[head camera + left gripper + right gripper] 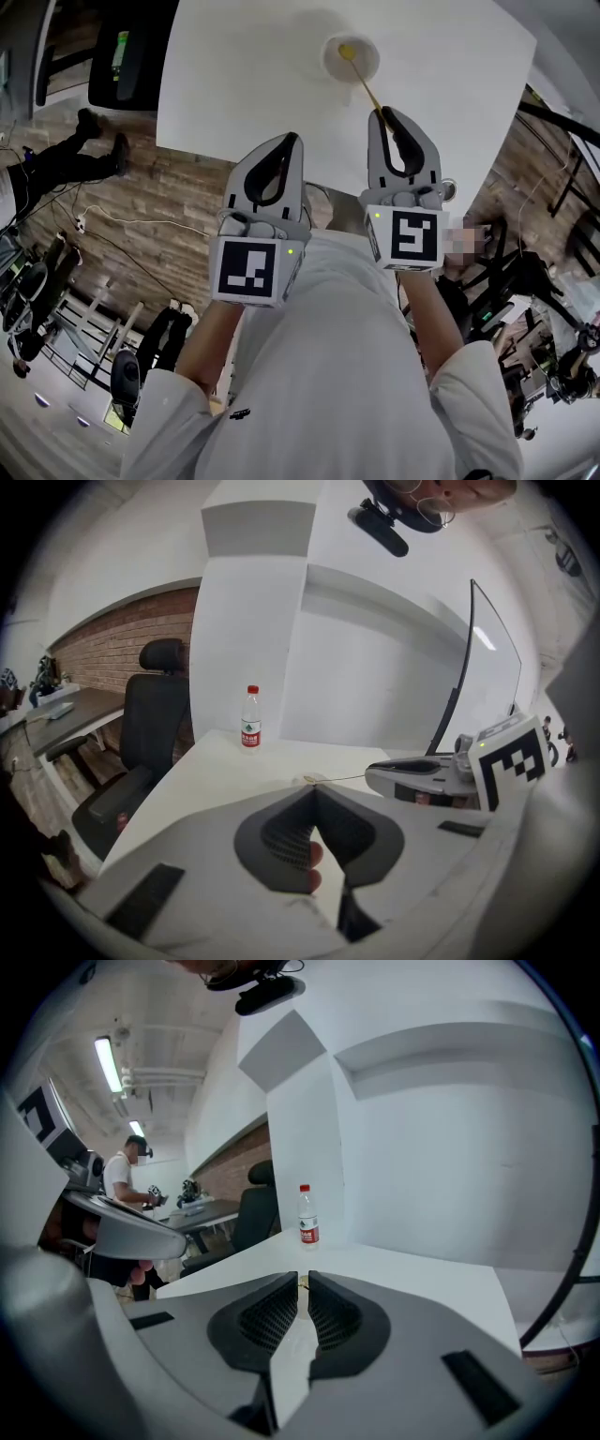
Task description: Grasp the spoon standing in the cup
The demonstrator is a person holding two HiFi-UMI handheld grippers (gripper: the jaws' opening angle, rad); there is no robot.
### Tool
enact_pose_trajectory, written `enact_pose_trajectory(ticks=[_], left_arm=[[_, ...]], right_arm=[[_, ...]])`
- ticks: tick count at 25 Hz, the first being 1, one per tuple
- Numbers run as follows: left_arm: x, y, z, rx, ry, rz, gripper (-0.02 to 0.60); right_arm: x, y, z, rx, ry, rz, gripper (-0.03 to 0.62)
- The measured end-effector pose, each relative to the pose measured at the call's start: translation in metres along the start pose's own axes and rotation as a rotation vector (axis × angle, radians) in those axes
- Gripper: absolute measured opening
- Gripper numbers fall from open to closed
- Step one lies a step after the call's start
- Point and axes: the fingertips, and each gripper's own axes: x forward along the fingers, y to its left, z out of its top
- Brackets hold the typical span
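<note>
Between right gripper (382,113) jaws, spoon (362,82) handle

Work surface: white table (244,84), plain matt top, square corners; the gripper views show it (225,761) (422,1274) running up to a white wall. Directly on it:
- pale round cup (352,58), upright, well in from the edges.
- clear water bottle (250,717) (308,1215), red cap, red label, upright, near the wall side, well apart from the cup.
</note>
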Motion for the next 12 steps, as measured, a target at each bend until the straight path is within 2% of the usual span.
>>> enact_pose_trajectory(ticks=[2,12], left_arm=[[-0.005,0.0,0.01,0.0,-0.043,0.012,0.002],[-0.037,-0.004,0.038,0.005,-0.133,0.044,0.002]], right_arm=[[-0.008,0.001,0.008,-0.006,-0.012,0.009,0.038],[-0.05,-0.002,0.042,-0.049,-0.066,0.014,0.038]])
